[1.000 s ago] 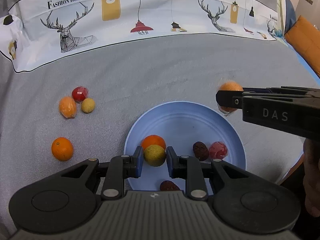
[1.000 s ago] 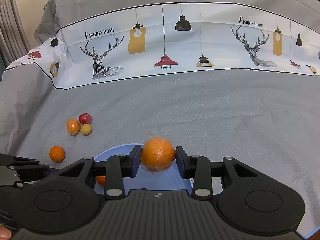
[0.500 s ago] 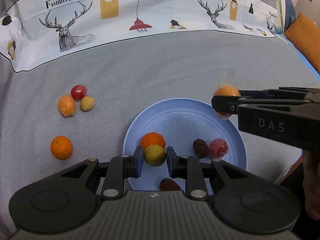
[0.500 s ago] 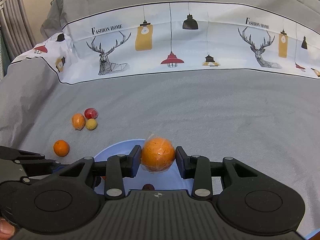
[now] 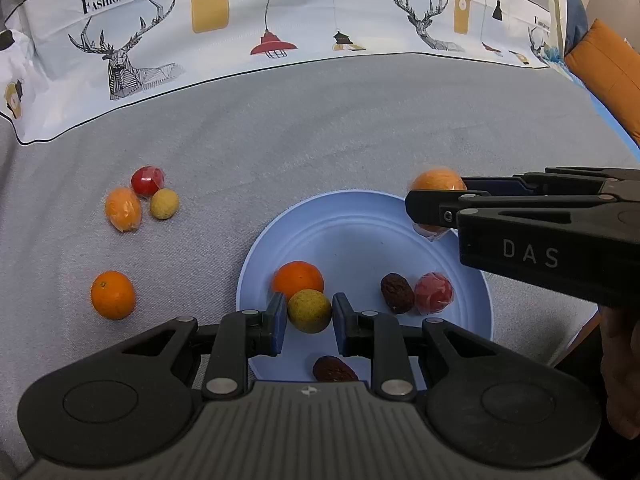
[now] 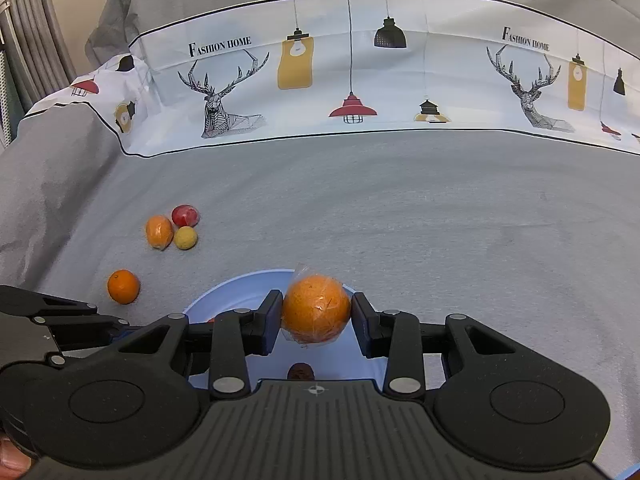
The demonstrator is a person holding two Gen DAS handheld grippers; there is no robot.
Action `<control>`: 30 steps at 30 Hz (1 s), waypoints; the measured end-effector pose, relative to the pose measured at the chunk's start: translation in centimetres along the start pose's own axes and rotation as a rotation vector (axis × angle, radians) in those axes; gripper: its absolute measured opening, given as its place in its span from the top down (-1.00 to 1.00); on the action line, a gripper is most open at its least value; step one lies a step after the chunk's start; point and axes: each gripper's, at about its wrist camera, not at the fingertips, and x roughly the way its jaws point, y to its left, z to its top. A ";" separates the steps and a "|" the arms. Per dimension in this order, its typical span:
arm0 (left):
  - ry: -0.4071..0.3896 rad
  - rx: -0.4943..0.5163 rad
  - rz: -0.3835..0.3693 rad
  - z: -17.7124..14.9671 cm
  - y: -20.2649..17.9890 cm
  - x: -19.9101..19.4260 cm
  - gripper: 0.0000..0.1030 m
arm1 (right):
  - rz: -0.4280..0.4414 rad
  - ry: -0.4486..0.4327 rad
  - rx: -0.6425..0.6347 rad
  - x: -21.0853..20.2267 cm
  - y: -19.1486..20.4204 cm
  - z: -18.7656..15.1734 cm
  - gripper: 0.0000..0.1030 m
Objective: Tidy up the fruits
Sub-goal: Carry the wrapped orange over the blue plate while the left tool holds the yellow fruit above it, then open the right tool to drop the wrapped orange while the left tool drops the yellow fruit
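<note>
A light blue plate (image 5: pixel 352 236) lies on the grey cloth and holds an orange (image 5: pixel 298 278), two dark dates (image 5: pixel 396 293), and a wrapped red fruit (image 5: pixel 433 293). My left gripper (image 5: pixel 309 322) is shut on a yellow-green fruit (image 5: pixel 310 311) over the plate's near side. My right gripper (image 6: pixel 316 320) is shut on a plastic-wrapped orange (image 6: pixel 316 309) above the plate's far right rim (image 6: pixel 240 284); that orange also shows in the left wrist view (image 5: pixel 438 181).
To the left on the cloth lie a wrapped orange fruit (image 5: pixel 123 209), a wrapped red fruit (image 5: pixel 147 180), a small yellow fruit (image 5: pixel 164 203) and a bare orange (image 5: pixel 113 294). A printed white band (image 5: pixel 280 20) runs across the back. An orange cushion (image 5: pixel 608 68) is far right.
My right gripper has carried the wrapped orange leftward, from beyond the plate's right edge to over its rim. My left gripper stays shut on the yellow-green fruit over the plate.
</note>
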 end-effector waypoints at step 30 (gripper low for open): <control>-0.016 0.002 -0.014 0.2 -0.1 -0.3 0.08 | -0.063 0.003 -0.010 0.2 0.2 -0.3 -0.34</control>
